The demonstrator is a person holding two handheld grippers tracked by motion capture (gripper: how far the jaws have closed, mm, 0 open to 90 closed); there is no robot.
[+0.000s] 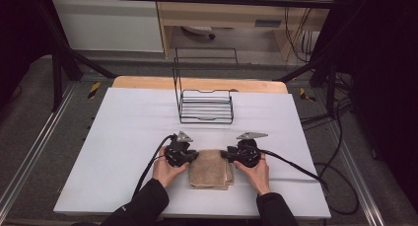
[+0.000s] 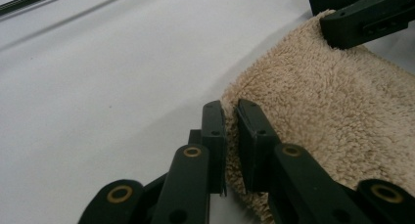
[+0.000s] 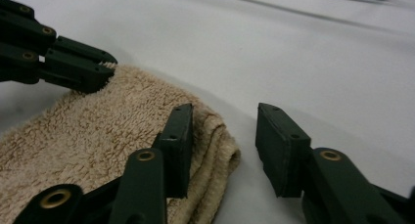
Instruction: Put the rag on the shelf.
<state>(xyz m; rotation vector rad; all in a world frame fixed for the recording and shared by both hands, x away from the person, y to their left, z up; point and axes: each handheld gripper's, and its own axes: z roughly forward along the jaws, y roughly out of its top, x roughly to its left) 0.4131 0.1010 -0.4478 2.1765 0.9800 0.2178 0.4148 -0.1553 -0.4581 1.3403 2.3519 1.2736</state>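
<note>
Left gripper (image 2: 230, 136): jaws nearly together, pinching the edge of the folded beige towel (image 2: 333, 121) at its far-left corner; in the left gripper view a thin ridge of pile stands between the two pads and both press on it. The same grip appears from the far side in the right gripper view, where the left gripper (image 3: 105, 70) bites a tuft at the towel's corner.

Right gripper (image 3: 222, 145): jaws parted. One finger (image 3: 178, 141) rests on top of the towel (image 3: 98, 131) near its far-right corner; the other stands on the bare cloth just beside the folded edge, with a clear gap to the pile. The corner layers lie between the jaws, not yet clamped. The left gripper view confirms this in part: the right gripper (image 2: 362, 11) shows at the towel's far corner with one jaw lying on the pile.

The high view cannot resolve either gap, but gives the layout. The towel (image 1: 212, 169) lies folded on the white-covered desk (image 1: 123, 137), near the middle of its near edge. The left gripper (image 1: 190, 157) and right gripper (image 1: 229, 154) sit at the towel's two far corners, each held in a hand (image 1: 167, 170) coming from the near edge. A black wire rack (image 1: 206, 105) stands towards the far edge, well apart from the towel.
</note>
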